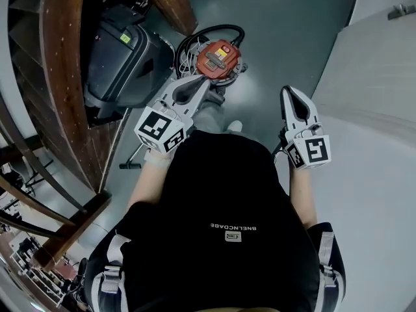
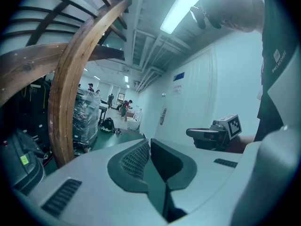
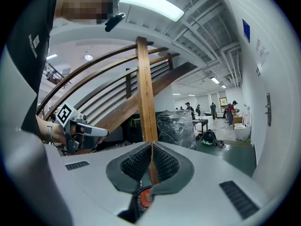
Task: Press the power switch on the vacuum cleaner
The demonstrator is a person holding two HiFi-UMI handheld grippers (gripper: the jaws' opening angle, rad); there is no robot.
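The vacuum cleaner [image 1: 219, 58] stands on the dark floor ahead of me, a round body with a red-orange top and a black hose coiled round it. My left gripper [image 1: 209, 78] is shut and empty, with its tips just short of the near left edge of the red top. To the right, my right gripper [image 1: 288, 90] is also shut and empty, held in the air well clear of the vacuum. In the right gripper view a bit of the red top [image 3: 145, 197] shows through the hollow under the jaws. I cannot make out the switch itself.
A curved wooden stair rail [image 1: 62, 77] runs down the left, with a dark grey case [image 1: 123, 57] beside it. A pale wall [image 1: 383, 77] stands at the right. A wrapped pallet [image 3: 176, 126] and several people are far down the hall.
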